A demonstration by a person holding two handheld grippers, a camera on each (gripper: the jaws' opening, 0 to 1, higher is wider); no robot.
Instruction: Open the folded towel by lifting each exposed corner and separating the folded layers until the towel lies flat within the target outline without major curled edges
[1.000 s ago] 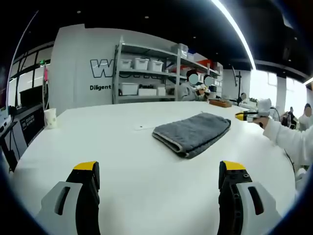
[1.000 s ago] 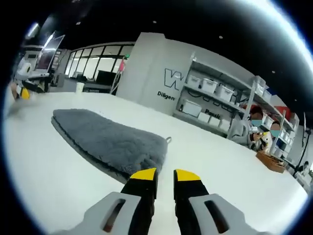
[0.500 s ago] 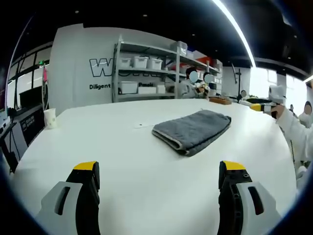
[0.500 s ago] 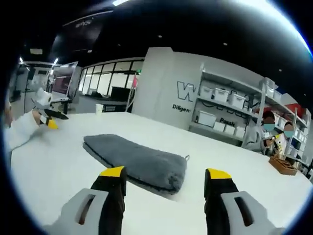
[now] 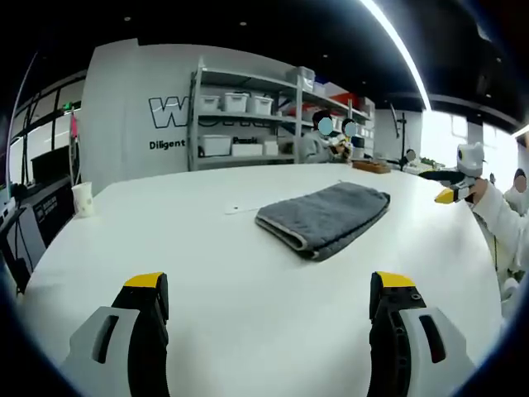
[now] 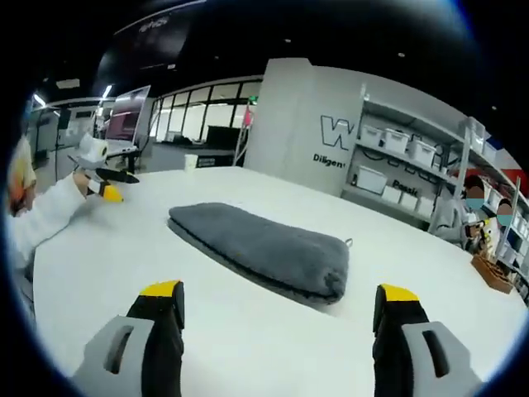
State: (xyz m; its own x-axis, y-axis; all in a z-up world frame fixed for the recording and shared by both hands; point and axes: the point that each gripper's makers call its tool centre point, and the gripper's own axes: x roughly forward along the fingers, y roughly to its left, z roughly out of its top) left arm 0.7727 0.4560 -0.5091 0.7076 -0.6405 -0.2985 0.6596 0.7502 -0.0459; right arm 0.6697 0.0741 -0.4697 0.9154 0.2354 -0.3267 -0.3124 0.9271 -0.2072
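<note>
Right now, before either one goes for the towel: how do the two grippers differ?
Little differs. The left gripper faces the towel at its layered folded end; the right gripper faces its long side. Shared: both have jaws wide open, hold nothing, and hover over the white table, short of the towel.

Count: one folded grey towel (image 5: 324,217) on one white bench (image 5: 207,273). One paper cup (image 5: 83,199) near the bench's far edge. Two claws, left claw (image 5: 273,291) and right claw (image 6: 281,299) (jaws spread on both). One shelving rack (image 5: 248,124) with several white bins.
</note>
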